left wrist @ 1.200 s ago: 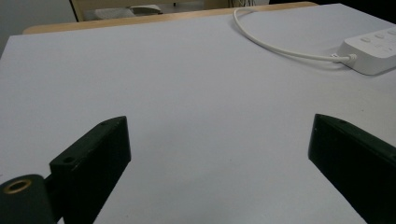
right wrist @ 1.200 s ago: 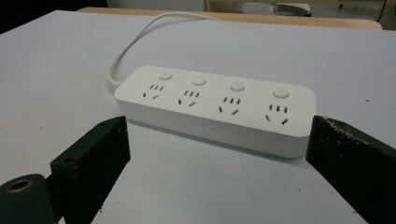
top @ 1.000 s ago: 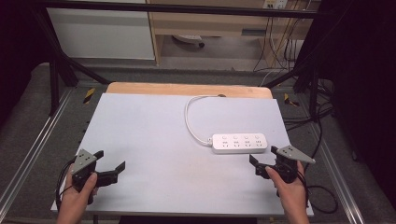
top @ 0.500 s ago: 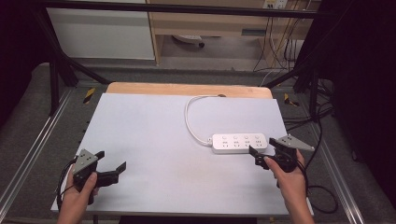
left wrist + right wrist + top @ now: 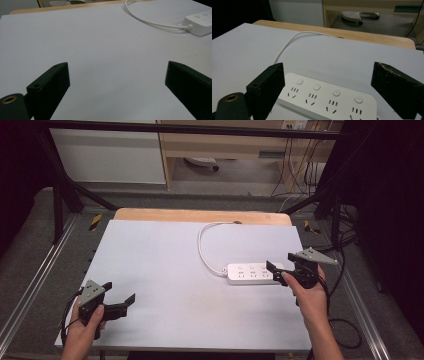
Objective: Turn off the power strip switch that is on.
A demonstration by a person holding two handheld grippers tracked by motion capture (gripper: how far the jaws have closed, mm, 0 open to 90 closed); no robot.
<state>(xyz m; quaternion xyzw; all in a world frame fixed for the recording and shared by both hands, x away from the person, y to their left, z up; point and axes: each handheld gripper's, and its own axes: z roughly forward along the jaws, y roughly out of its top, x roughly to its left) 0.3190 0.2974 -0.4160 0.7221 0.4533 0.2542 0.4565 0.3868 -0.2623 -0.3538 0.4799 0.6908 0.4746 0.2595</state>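
I read the power strip (image 5: pixel 254 273) lying flat at the right of the bench (image 5: pixel 165 260), long axis left-right, cable leaving its left end. The right hand-held gripper (image 5: pixel 278 271) has advanced to its right end, jaws spread, just narrowing, pinching nothing. The left hand-held gripper (image 5: pixel 119 296) stays spread.
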